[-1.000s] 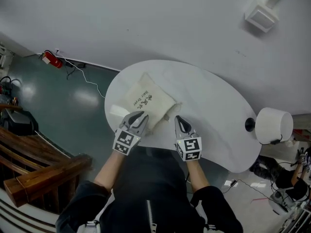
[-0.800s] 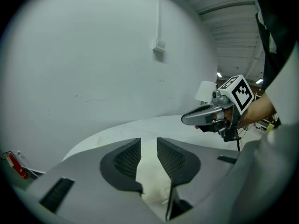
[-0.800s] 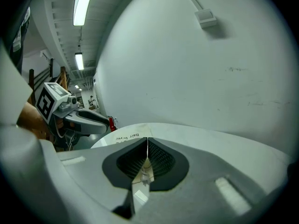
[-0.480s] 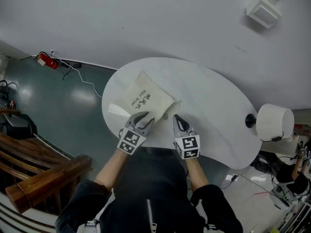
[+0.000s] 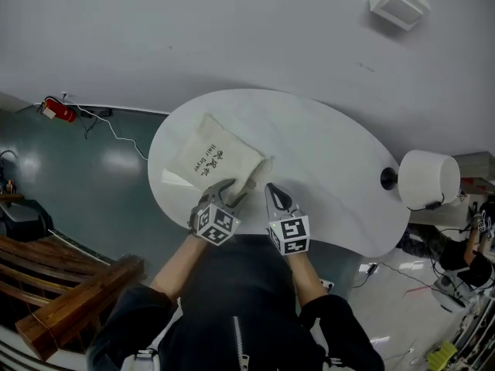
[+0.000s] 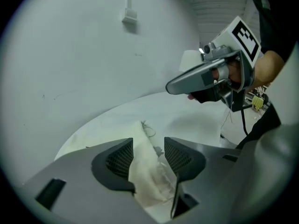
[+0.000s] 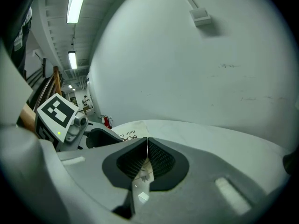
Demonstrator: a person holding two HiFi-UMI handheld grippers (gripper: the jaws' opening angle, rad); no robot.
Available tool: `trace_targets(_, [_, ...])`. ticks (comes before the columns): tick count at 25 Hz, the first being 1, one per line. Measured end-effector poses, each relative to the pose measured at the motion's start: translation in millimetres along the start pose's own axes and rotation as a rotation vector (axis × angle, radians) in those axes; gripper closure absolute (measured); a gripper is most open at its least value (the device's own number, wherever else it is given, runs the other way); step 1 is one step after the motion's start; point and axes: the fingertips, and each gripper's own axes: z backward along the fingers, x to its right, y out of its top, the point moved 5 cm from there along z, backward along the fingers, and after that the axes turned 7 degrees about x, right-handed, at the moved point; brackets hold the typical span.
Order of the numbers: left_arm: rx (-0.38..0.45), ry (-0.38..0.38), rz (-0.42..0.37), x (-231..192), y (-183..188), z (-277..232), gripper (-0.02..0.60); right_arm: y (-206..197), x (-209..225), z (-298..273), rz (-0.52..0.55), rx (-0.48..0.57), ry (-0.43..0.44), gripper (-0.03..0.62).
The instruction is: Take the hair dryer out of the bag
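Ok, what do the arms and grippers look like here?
Both the left gripper and right gripper are grey with pointed jaws, dark ribbed pads and a white cube of black square markers. Black sleeves end above bare forearms.

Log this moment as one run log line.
left gripper: jaws just opening, bag edge between them | right gripper: jaws shut, beside bag | bag: lying on table | hair dryer: not visible

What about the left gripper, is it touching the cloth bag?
Cannot tell. In the left gripper view the left gripper, whose jaws have just been opening, straddles the bunched edge of the cloth bag; whether either pad meets the fabric is unclear.
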Motion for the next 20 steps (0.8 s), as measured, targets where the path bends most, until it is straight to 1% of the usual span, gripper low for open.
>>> trace_targets(3, [-0.060,-0.003,-0.053,3.5,-6.8,-9.8,0.385,-4.0,1.9,6.0,-0.009,-0.004,-0.017,0.589])
trace_targets(6, [-0.095,-0.002,-0.084,4.9,-12.5,-17.4,0.385,-8.8,3.5,11.8,-0.019,-0.009,-0.033,0.589])
trace_targets(12, [-0.133,0.028,-0.090,0.3,-19.0,-25.7,0.387,-13.1,5.7,19.0,-0.026,-0.014,-0.051,0.589])
trace_targets(17, [-0.151,0.026,-0.081,0.9,-21.3,-28.6,0.390,-13.9,7.9,23.2,-0.023,-0.016,-0.053,0.589])
trace_targets(20, [-0.164,0.036,-0.079,-1.8,-22.1,-28.4,0.427,-12.9,8.5,23.1,-0.019,-0.018,-0.048,0.589])
